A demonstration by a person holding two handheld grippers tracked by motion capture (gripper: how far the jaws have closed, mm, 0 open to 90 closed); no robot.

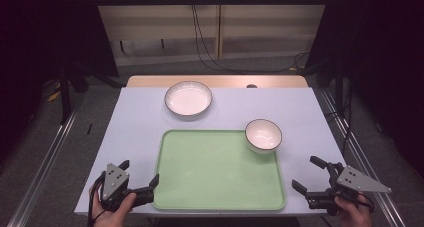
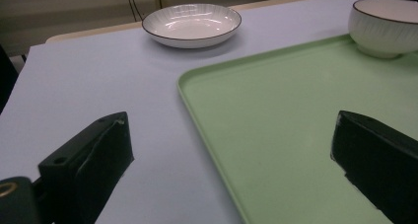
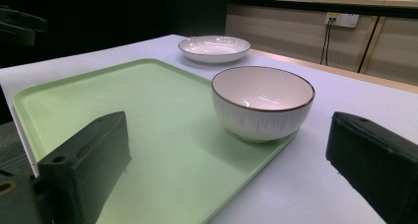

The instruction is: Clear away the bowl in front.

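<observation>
Figure: starting posture over a green tray (image 1: 215, 172) on a pale table (image 1: 135, 122). The right gripper (image 1: 311, 179) rests at the near right corner of the table, jaws spread wide and empty. The left gripper (image 1: 141, 174) rests at the near left corner, jaws equally wide and empty, one jaw over the tray's near left edge. The small bowl (image 1: 263, 135) sits at the tray's far right corner, apparently straddling the rim, though the contact is hard to read. It lies ahead of the right gripper and slightly inward, framed between that gripper's jaws in the right gripper view (image 3: 262, 102). The shallow plate (image 1: 188, 98) stands beyond the tray, well apart from both grippers. The right gripper is plainly nearer the bowl; being round, it offers no preferred grasp axis.
</observation>
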